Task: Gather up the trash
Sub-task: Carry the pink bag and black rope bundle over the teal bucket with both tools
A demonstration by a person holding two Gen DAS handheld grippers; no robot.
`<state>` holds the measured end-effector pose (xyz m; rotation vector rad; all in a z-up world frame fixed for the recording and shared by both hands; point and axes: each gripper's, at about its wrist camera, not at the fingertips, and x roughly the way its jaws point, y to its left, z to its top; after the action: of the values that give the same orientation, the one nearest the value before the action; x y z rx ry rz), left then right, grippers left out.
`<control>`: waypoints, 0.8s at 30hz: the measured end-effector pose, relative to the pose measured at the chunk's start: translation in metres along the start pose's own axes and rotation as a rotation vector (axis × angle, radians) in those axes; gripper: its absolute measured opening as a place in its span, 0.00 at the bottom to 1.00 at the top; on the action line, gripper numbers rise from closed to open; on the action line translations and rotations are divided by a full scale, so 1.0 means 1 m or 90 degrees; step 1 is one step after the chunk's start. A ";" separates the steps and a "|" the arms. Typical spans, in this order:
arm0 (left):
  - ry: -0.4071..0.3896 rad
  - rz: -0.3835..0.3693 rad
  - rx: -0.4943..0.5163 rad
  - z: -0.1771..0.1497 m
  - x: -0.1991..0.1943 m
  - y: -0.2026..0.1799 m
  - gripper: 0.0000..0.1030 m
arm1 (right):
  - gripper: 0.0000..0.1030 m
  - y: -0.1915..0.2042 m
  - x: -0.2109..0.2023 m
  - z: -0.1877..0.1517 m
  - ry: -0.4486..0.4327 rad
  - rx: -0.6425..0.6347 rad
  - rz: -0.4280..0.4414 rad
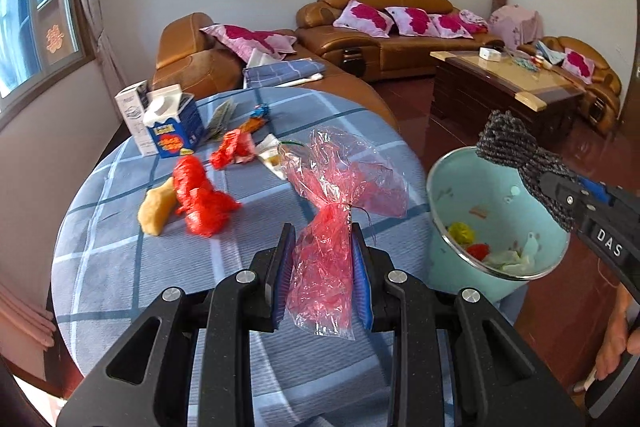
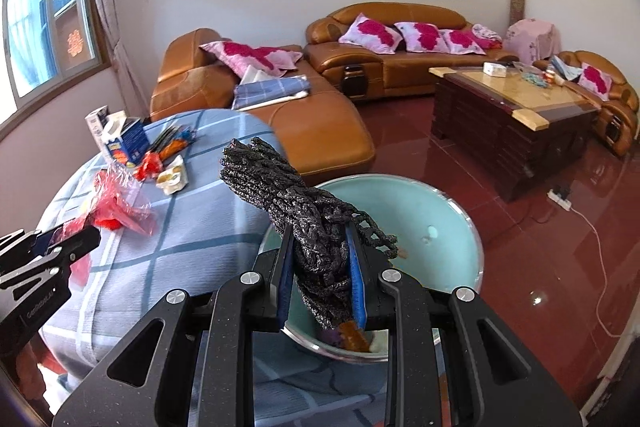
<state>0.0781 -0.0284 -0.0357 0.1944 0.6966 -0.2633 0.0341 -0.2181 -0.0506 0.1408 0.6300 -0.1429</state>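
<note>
Your left gripper point(image 1: 323, 259) has its jaws clamped on a pink bag point(image 1: 336, 195) above the desk point(image 1: 120, 267); your right gripper point(image 2: 322, 267) grips dark netting point(image 2: 296, 203) over the bin point(image 2: 448, 211), ready to drop.

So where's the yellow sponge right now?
In the left wrist view, the yellow sponge lies on the checked tablecloth, left side, touching the crumpled red bag.

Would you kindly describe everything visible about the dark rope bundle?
The dark rope bundle is a thick hank of grey-black braided cord, speckled and coarse, folded into loops. The right claw is shut on its middle, holding it tilted above the pale green bin. One looped end fans up toward the table; a loose strand trails to the right.
</note>
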 end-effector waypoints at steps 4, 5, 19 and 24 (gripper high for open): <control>-0.006 -0.008 0.013 0.007 0.001 -0.012 0.26 | 0.24 -0.013 -0.001 0.000 -0.009 0.002 -0.027; -0.007 -0.011 0.018 0.009 0.001 -0.016 0.26 | 0.24 -0.015 -0.001 0.000 -0.009 0.004 -0.031; -0.007 -0.056 0.082 0.024 0.023 -0.078 0.26 | 0.24 -0.054 0.016 -0.002 0.007 0.039 -0.101; -0.002 -0.066 0.098 0.026 0.032 -0.094 0.26 | 0.24 -0.063 0.024 -0.005 0.016 0.042 -0.120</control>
<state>0.0890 -0.1299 -0.0458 0.3046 0.6851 -0.4172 0.0397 -0.2813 -0.0745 0.1472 0.6629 -0.3454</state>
